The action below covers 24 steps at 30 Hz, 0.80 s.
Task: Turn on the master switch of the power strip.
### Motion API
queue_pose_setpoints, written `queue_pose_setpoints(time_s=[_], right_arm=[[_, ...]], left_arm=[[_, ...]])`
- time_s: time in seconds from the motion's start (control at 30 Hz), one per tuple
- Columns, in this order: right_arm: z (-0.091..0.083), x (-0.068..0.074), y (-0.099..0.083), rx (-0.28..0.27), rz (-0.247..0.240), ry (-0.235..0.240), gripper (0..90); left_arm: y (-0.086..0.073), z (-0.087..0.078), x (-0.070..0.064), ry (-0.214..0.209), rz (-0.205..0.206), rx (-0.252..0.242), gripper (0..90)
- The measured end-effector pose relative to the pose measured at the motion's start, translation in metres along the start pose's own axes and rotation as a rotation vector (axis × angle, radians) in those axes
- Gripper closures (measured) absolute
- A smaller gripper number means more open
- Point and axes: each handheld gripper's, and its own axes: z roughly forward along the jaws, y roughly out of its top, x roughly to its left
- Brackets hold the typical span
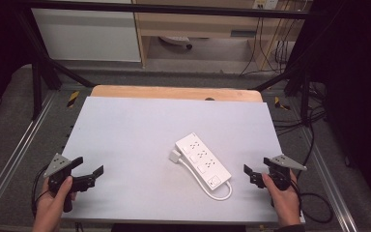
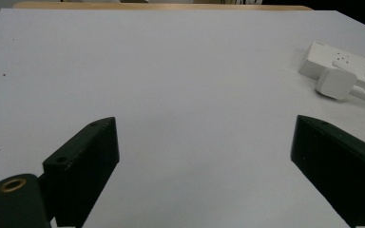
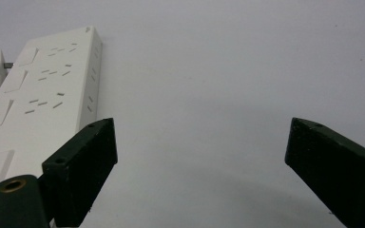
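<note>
Power strip (image 1: 203,161) lay flat on the white table (image 1: 125,135), right of centre and turned at a slant, its sockets facing up. It was white, long and box-shaped. Its cord (image 1: 220,193) looped out from the near end and ran back along the left side to the plug (image 1: 174,155), which rested against the far left corner.

I held my left gripper (image 1: 88,170) low over the near left part of the table, well apart from the strip, its jaws spread wide with nothing between them. My right gripper (image 1: 251,175) hovered near the strip's near right end, also spread wide and empty, and not touching it.

I judged the strip to be a rigid plastic shell, light, and smooth enough to slip under a loose pinch. Its long side walls looked like the best place to clamp, across the narrow width near the middle, so it would not tip. The cord looked limp and springy; I expected it to drag and swing the plug if I lifted the body alone.
</note>
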Motion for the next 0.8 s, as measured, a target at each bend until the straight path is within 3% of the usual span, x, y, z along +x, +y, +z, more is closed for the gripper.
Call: queue_pose_setpoints(time_s=[0.23,0.53,0.8], right_arm=[[-0.001,0.001,0.002,0.006,0.024,-0.007,7.6],[-0.004,0.008,0.01,0.006,-0.012,0.017,3.7],[-0.011,0.012,0.016,-0.04,-0.023,0.003,5.6]], left_arm=[[0.0,0.0,0.001,-0.001,-0.007,-0.008,8.9],[0.0,0.003,-0.001,-0.017,0.008,0.002,8.4],[0.002,0.008,-0.001,-0.024,0.011,0.008,8.3]])
